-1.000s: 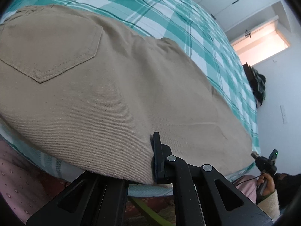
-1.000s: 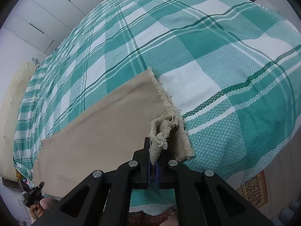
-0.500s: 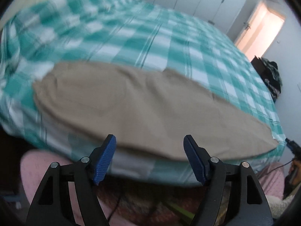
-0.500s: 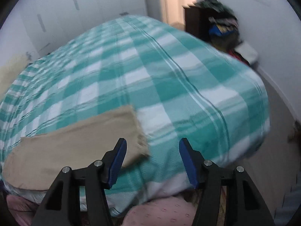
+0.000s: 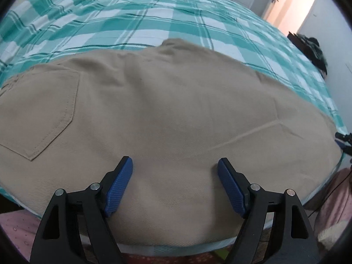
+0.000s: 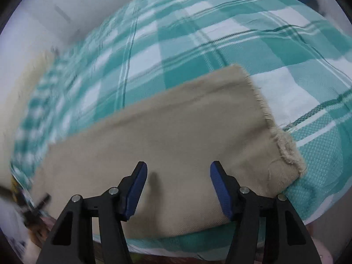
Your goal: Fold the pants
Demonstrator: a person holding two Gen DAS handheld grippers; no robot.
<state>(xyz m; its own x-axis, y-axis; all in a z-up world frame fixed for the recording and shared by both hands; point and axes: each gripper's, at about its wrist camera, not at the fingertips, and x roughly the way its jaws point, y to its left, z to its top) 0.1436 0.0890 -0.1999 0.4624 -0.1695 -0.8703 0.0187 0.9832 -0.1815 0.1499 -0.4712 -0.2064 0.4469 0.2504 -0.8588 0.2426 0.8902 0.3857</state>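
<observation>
pants: (image 5: 171, 114) tan, lying flat along the near edge of the bed (image 5: 154, 22), folded leg on leg by the look of it; back pocket (image 5: 39, 110) faces up at the waist end, frayed hem (image 6: 283, 145) at the other.
left tongs: (image 5: 175, 171) apart, nothing between the pads; hanging over the seat area beside the pocket, tipped downward.
right tongs: (image 6: 178, 176) apart, empty; over the lower leg, just short of the hem.
just changed: both tongs have been opening; a second ago each was pinched on cloth, left on the near edge, right on the lifted hem corner. Both grips are now let go.
vs earlier: the hem corner that stood up in the right tongs now lies down on the bed; the pants sit smooth, only faint creases. Half a second ago both tongs were pulled back off the bed; now they are back over the cloth.
meaning: lengthwise fold looks done and laid down. Likely next is a regrip to bring hem toward waist.
blur: right view smeared at the left side.
</observation>
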